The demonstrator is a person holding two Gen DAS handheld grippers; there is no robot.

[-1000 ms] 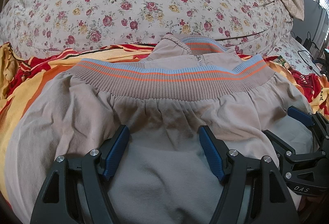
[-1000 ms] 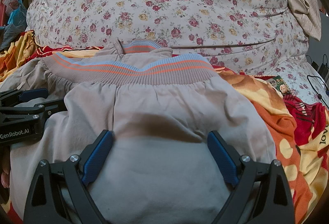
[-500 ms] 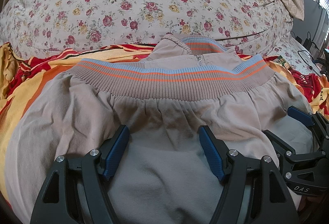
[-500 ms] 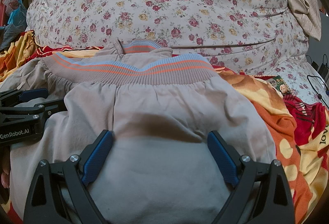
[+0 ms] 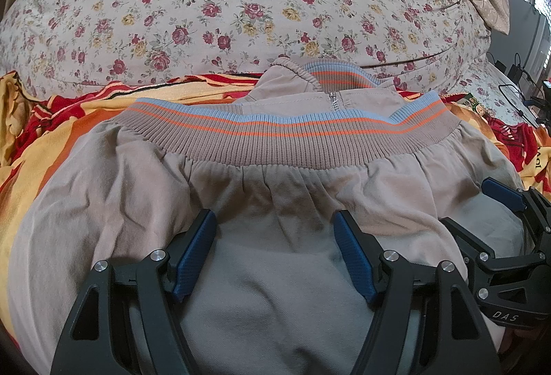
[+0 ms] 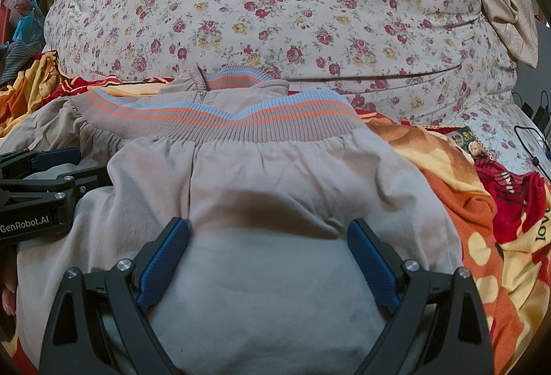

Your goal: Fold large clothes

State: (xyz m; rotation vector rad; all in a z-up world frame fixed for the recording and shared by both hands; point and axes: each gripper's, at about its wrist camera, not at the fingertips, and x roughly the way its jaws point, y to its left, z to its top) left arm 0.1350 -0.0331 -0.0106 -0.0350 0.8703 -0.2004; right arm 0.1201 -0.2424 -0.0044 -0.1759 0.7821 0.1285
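Left wrist view shows a beige jacket (image 5: 275,202) lying flat on the bed, its ribbed hem band (image 5: 292,141) with orange and blue stripes on the side toward the floral duvet (image 5: 241,3), which rises just beyond the band. The cloth looks soft, light and limp, likely to sag and slide rather than hold a crease, so I would judge the firmer ribbed band or a doubled edge the safest place to grip. The left tool (image 5: 275,251) hangs over the body of the jacket on the side of the band away from the duvet, jaws moderately wide, blue pads clear of the fabric, holding nothing. Beside it the right tool (image 6: 268,254) stands equally spread above the same panel, also empty. A red and yellow blanket (image 6: 465,189) lies under the jacket.
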